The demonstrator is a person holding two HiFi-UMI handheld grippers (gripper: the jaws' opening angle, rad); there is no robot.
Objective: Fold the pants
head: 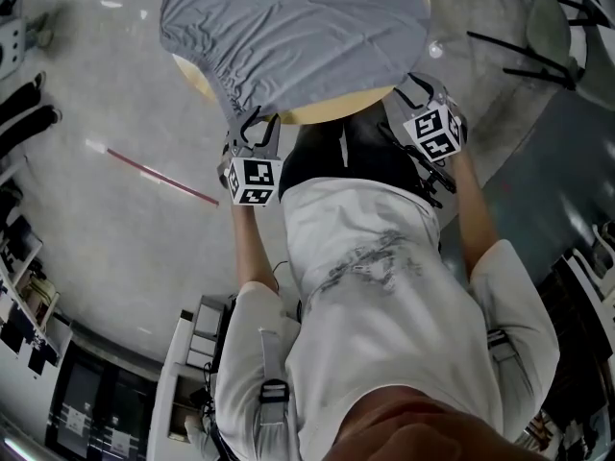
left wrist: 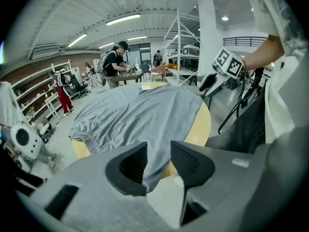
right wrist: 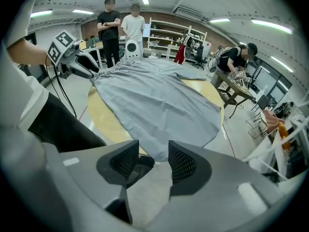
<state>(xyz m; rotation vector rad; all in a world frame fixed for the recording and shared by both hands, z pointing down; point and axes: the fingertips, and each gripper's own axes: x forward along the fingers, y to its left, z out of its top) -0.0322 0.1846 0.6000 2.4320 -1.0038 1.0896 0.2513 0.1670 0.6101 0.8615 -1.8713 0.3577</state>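
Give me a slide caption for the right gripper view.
Right gripper, jaws open, at the overhanging corner of grey fabric pants spread across a round yellow table.

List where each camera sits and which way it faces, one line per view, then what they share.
Head view: on the person's head, looking steeply down at the pants on the round table; the white shirt, left gripper and right gripper show.
Left gripper view: rides that gripper, looking across the table along its open jaws; the right gripper shows opposite.
Right gripper view: same from the other side; the left gripper shows.
Shared: all three see pants and table.
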